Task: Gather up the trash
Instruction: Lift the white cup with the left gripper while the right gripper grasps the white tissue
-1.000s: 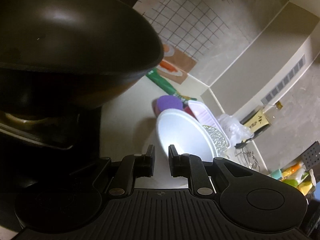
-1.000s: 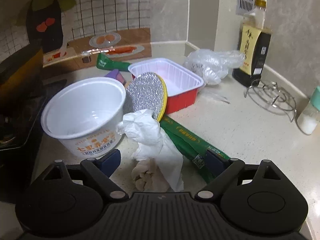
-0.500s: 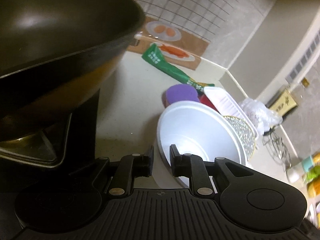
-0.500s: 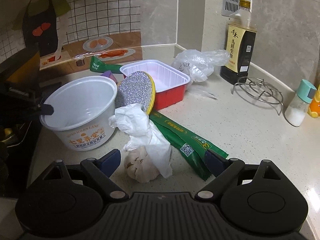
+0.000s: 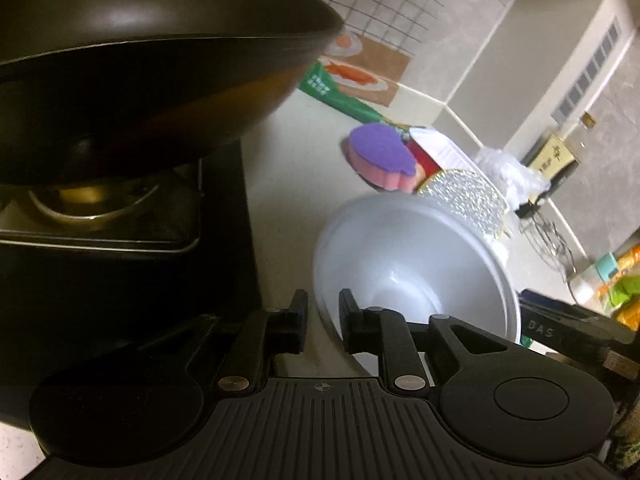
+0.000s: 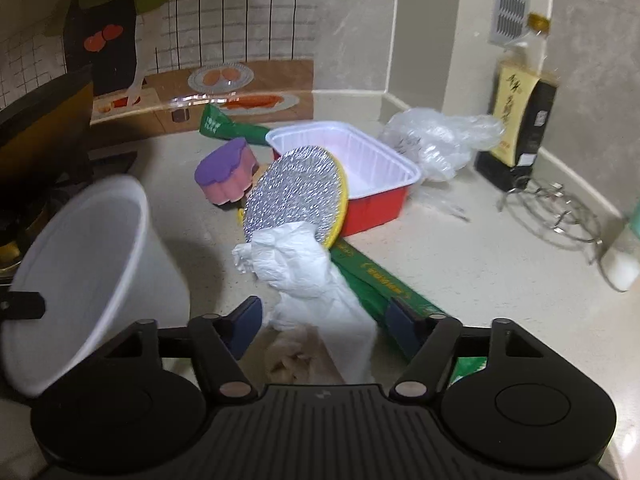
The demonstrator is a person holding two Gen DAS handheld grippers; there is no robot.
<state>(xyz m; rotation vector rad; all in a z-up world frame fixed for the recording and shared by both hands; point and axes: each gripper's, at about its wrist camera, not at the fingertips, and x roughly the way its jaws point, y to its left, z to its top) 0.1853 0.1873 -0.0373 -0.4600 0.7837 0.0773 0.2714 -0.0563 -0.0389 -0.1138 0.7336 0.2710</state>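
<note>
My left gripper [image 5: 323, 322] is shut on the near rim of the white paper bowl [image 5: 412, 268], which is lifted and tilted off the counter; the bowl also shows at the left of the right wrist view [image 6: 80, 276]. My right gripper [image 6: 322, 326] is open, its fingers on either side of a crumpled white tissue [image 6: 308, 268] with a beige lump [image 6: 296, 356] under it. Behind lie a foil lid [image 6: 294, 196], a red and white tray [image 6: 352, 168], green wrappers [image 6: 380, 280] and a clear plastic bag [image 6: 436, 140].
A black wok [image 5: 132, 52] sits on the stove [image 5: 100, 232] at the left. A purple and pink sponge [image 6: 226, 170], a sauce bottle [image 6: 516, 112], a wire trivet [image 6: 560, 208] and a small shaker [image 6: 624, 256] stand on the counter [image 6: 480, 264] near the back wall.
The left gripper has lifted and tilted the white bowl to the left, off the counter. The right gripper has moved forward so that its fingers now flank the tissue.
</note>
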